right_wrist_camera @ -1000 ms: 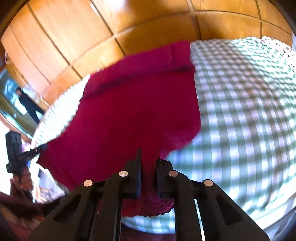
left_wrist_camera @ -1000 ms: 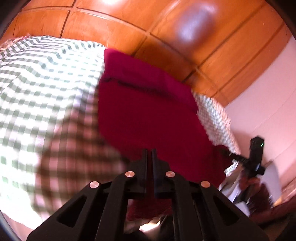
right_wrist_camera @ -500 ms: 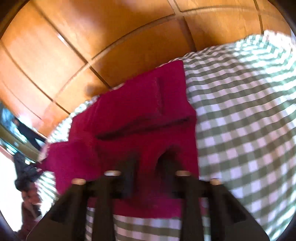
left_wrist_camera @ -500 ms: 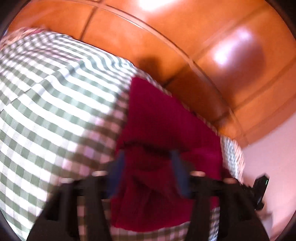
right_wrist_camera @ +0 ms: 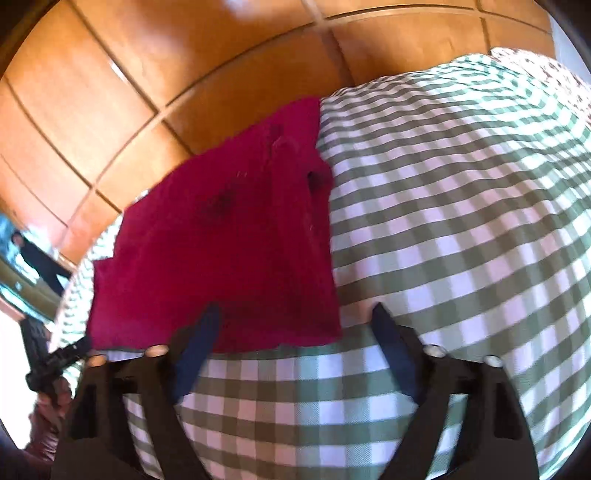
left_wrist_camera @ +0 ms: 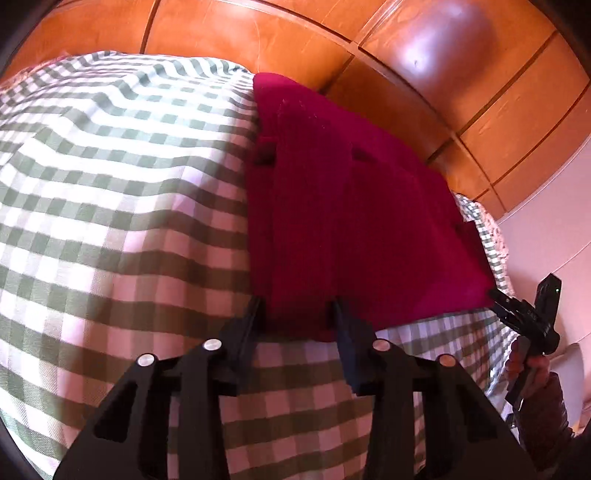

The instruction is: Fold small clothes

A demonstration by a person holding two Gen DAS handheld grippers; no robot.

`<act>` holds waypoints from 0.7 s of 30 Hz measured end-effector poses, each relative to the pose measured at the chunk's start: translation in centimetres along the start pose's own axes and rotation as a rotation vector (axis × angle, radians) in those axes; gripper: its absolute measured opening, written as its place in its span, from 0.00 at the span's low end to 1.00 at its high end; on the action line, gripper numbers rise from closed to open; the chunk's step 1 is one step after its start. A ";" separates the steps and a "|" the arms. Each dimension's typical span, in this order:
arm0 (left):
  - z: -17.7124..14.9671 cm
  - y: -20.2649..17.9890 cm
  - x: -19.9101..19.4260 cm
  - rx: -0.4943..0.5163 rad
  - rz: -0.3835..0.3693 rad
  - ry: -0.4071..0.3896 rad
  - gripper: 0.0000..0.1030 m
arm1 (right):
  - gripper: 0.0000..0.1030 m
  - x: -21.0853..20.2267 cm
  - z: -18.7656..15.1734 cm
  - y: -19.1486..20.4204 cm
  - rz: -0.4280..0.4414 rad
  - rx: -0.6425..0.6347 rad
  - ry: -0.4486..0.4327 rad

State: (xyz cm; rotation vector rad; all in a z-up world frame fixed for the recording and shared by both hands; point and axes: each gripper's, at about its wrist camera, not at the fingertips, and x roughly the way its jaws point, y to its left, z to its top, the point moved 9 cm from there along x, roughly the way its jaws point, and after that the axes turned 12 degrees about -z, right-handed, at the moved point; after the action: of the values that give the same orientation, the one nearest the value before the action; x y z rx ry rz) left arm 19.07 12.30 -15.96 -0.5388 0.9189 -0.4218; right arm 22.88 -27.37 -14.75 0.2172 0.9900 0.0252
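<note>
Black plastic fingers of the left hand-held gripper (left_wrist_camera: 297, 314) stand part-spread and are closing, straddling the near edge of a crimson garment (left_wrist_camera: 354, 221) without visibly pinching it. At the garment's right near corner, the right hand-held gripper (right_wrist_camera: 295, 325) is spread wider and also narrowing, one finger over the cloth, the other over the bedcover, nothing gripped. The garment, a soft fuzzy knit, lies folded into a flat, roughly square shape with layered edges on the green-and-white checked bedcover (left_wrist_camera: 110, 206), a woven cloth with gentle ripples. Beyond it stand glossy orange wooden panels (left_wrist_camera: 258, 33)
</note>
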 end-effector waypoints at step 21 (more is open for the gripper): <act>-10.0 -2.1 -6.3 0.036 -0.065 0.125 0.19 | 0.22 -8.2 -11.3 -0.9 0.020 -0.150 0.143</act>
State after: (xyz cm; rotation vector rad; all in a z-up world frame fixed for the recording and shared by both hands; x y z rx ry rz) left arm 7.06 11.56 -15.66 -0.5152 1.0133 -0.5347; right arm 8.90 -27.34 -14.13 0.0883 1.1233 0.1346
